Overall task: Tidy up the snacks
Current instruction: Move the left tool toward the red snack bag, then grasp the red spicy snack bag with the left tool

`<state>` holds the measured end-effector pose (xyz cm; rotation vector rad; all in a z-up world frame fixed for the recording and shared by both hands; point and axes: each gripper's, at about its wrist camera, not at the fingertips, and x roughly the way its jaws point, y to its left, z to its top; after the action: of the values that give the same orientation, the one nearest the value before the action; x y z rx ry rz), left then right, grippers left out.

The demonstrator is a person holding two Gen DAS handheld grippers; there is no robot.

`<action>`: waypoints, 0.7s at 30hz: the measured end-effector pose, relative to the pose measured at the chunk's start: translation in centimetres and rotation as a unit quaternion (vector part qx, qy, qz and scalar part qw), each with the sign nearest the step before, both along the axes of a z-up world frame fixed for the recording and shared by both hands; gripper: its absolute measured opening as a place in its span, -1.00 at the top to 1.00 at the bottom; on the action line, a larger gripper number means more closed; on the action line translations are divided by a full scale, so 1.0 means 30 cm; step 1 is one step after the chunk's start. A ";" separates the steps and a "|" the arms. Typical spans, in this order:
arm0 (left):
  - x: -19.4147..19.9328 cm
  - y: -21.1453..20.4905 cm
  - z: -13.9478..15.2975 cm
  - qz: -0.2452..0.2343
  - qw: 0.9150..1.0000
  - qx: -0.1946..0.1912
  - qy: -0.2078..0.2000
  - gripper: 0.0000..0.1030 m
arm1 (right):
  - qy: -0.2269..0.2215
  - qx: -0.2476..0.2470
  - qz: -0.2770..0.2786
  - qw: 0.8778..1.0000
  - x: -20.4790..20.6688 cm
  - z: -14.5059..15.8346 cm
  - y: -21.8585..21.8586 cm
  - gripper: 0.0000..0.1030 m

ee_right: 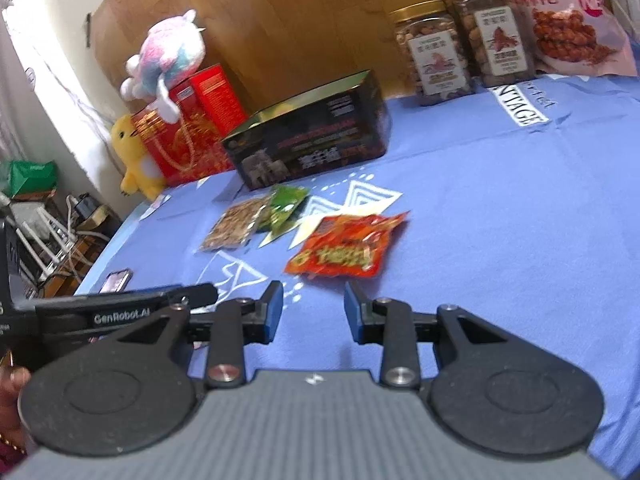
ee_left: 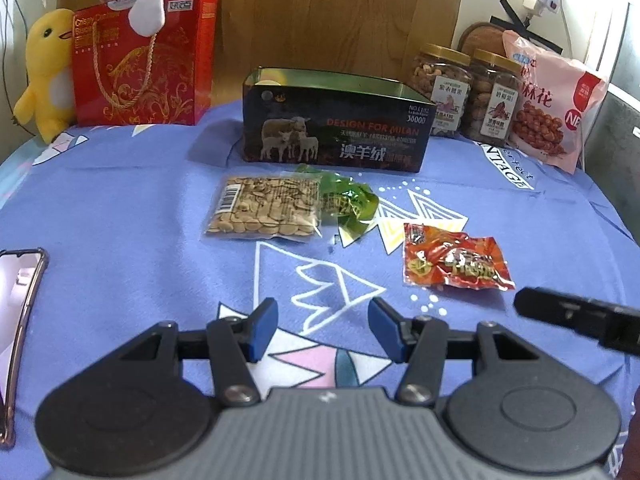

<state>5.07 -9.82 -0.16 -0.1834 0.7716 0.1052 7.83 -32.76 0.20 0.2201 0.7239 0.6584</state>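
Three snack packets lie on the blue cloth: a clear bag of seeds (ee_left: pixel 264 210) (ee_right: pixel 236 224), a green packet (ee_left: pixel 348 202) (ee_right: pixel 284 206) partly under it, and a red-orange packet (ee_left: pixel 456 262) (ee_right: pixel 346 246). Behind them stands an open dark tin box (ee_left: pixel 336 128) (ee_right: pixel 312 136) with sheep on its side. My left gripper (ee_left: pixel 324 326) is open and empty, hovering near the front of the cloth. My right gripper (ee_right: pixel 314 308) is open and empty, just short of the red-orange packet. Its body also shows at the right of the left wrist view (ee_left: pixel 576 316).
Two nut jars (ee_left: pixel 464 88) (ee_right: pixel 460 40) and a pink snack bag (ee_left: pixel 556 100) stand at the back right. A red gift box (ee_left: pixel 144 64), a yellow plush (ee_left: pixel 44 72) and a pastel plush (ee_right: pixel 168 56) stand at the back left. A phone (ee_left: pixel 20 320) lies at the left edge.
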 end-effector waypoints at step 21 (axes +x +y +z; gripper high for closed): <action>0.215 -0.027 -0.002 -0.107 0.983 -0.148 0.010 0.01 | 0.070 0.051 0.015 0.996 0.213 -0.073 -0.123 0.17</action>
<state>11.51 -10.63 -0.22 -0.3811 0.8200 -0.2139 14.22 -36.46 -1.98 0.3526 0.8304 0.7146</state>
